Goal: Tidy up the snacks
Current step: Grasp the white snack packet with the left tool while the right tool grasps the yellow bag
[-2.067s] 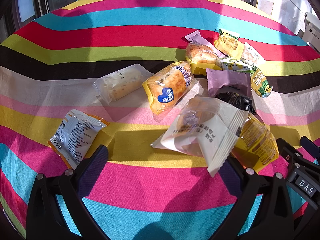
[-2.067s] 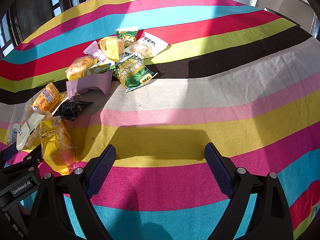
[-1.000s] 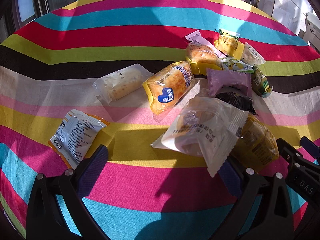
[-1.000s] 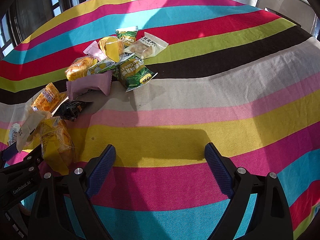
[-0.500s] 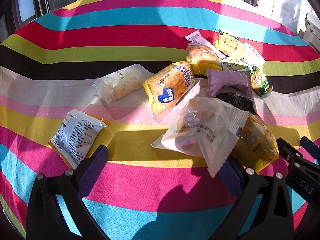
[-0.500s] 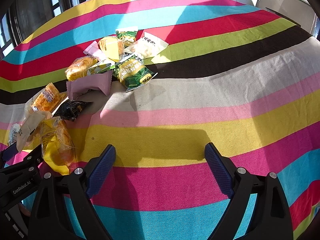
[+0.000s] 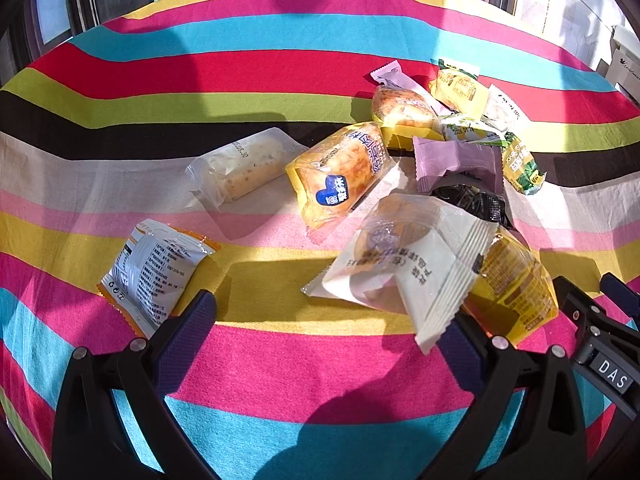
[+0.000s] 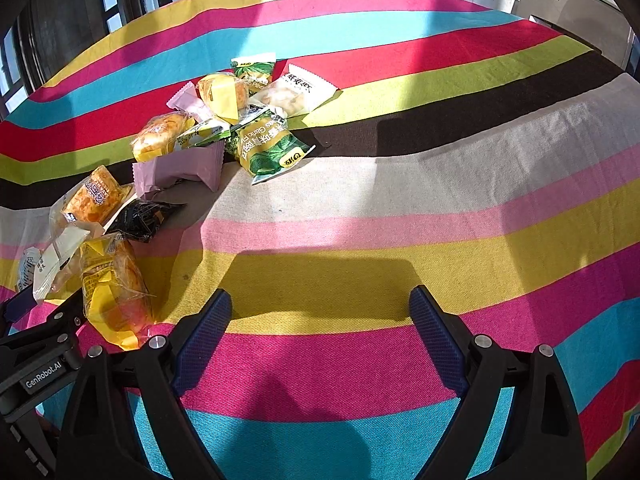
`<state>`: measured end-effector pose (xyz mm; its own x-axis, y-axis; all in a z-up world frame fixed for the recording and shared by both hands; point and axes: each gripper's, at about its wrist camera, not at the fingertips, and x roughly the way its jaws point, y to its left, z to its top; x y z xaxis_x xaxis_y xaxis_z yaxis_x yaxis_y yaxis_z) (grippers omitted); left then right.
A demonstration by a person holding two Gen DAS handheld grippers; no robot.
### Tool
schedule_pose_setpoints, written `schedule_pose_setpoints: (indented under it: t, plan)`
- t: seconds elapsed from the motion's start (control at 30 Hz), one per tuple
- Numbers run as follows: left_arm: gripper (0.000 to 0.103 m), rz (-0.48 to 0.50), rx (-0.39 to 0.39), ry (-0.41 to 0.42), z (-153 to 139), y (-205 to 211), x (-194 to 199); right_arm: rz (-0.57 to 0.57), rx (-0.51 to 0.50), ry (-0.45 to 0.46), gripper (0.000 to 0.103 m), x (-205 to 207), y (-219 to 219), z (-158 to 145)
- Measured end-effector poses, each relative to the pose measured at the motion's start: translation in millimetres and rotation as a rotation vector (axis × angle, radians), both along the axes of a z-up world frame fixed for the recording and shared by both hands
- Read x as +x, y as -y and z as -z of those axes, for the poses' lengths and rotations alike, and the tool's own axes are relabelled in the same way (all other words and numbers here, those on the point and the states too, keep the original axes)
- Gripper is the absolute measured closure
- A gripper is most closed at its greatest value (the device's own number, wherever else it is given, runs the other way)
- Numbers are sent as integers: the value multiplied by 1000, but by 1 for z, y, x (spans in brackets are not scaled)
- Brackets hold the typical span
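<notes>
The left gripper (image 7: 324, 320) is spread wide with nothing between its fingers, hovering low over the striped cloth (image 7: 280, 368) that covers the counter. Just ahead of its right finger lies a white pastry packet (image 7: 404, 268), its crimped end touching or overlapping that fingertip. Beside the packet, further right, sits a yellow cake packet (image 7: 516, 284). By the left finger lies a white-and-orange sachet (image 7: 154, 272). Further ahead are a clear-wrapped roll (image 7: 240, 168), an orange bread packet (image 7: 344, 172) and a pile of snacks (image 7: 452, 120).

The right gripper (image 8: 320, 320) is likewise wide open and empty, over bare cloth (image 8: 400, 208). The pile (image 8: 236, 120), with a green packet (image 8: 268, 148) at its edge, lies ahead to its left, well apart.
</notes>
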<state>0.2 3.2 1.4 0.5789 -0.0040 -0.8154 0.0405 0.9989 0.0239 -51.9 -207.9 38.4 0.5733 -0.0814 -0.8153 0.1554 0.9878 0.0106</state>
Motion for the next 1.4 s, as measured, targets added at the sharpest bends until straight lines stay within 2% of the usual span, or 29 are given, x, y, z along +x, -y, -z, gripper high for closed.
schedule_pose_setpoints:
  t: [0.27, 0.37, 0.43, 0.5, 0.57, 0.7, 0.77, 0.9, 1.0, 1.03, 1.1, 1.23, 1.37, 1.4]
  plan:
    - [1, -4, 0, 0, 0, 1, -1, -9, -1, 0, 16, 0, 1, 1]
    - [1, -18, 0, -20, -1, 2, -5, -100, 9, -47, 16, 2, 6, -2]
    - [1, 33, -1, -60, -2, 2, -10, -160, 21, -48, 16, -4, 12, -2]
    - [1, 75, -28, -85, -4, -5, -25, -177, 43, -50, 16, -15, 19, -4]
    - [1, 76, -101, -65, -9, -23, -49, -206, 74, -55, 16, -28, 22, -7]
    - [1, -22, -83, 25, -21, -68, -86, -349, 102, 27, 16, -41, -1, -26]
    - [1, -83, -75, 33, -23, -94, -92, -407, 101, 53, 16, -34, -20, -33]
    - [1, -143, -88, 20, -28, -131, -83, -488, 79, 28, 16, -3, -62, -28]
    - [1, -88, -62, 9, -31, -133, -66, -529, 9, -22, 22, 15, -85, -14]
    - [1, -62, -46, 5, -30, -130, -61, -538, -12, -47, 40, 19, -90, -8]
    - [1, -33, -9, 9, -26, -124, -48, -554, 0, -42, 58, 17, -91, -8]
    - [1, -23, -10, 5, -21, -118, -16, -533, -1, 8, 60, -8, -80, -18]
    - [2, 35, -1, -14, -15, -102, 12, -461, 90, 12, 60, -34, -54, -20]
    - [10, 47, -13, -25, -12, -98, 16, -447, 118, 17, 60, -38, -48, -21]
